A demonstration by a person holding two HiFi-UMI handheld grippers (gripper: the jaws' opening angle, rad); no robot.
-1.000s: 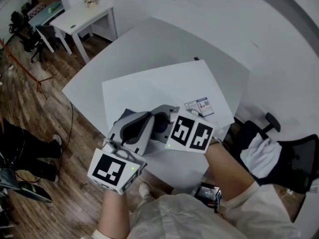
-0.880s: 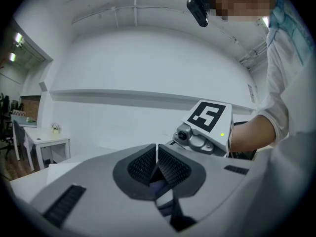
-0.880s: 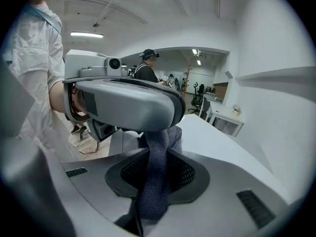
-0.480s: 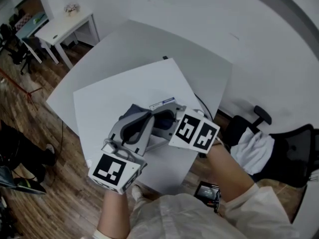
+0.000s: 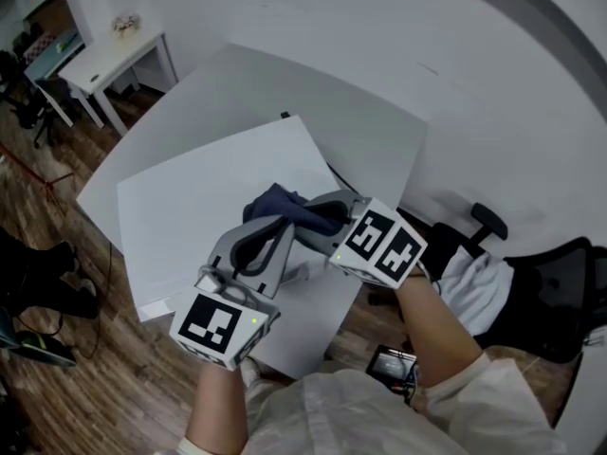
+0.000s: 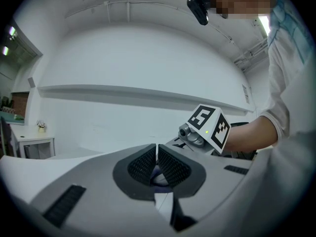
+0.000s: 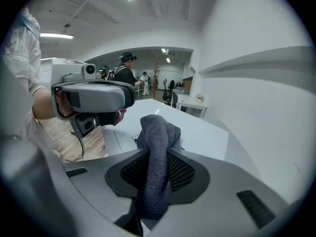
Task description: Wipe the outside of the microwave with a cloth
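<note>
grasped by the right gripper [image 7: 158, 169] at frame centre, the cloth [image 7: 158, 132] is best pressed flat in overlapping strokes, the left gripper [image 6: 157, 157] clenched shut.

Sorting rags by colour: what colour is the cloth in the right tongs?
The cloth is dark blue-grey, clearest in the right gripper view.

The cloth [image 5: 283, 205] was dark blue-grey and knitted, bunched into a loose wad. One fold stood pinched between the jaws of the right gripper [image 7: 158, 157], and the rest bulged out past their tips. It was over the flat white top of the microwave [image 5: 190, 226], near that top's right edge; whether it touched could not be told. The microwave, a plain white box, stood on a pale table [image 5: 370, 131].
</note>
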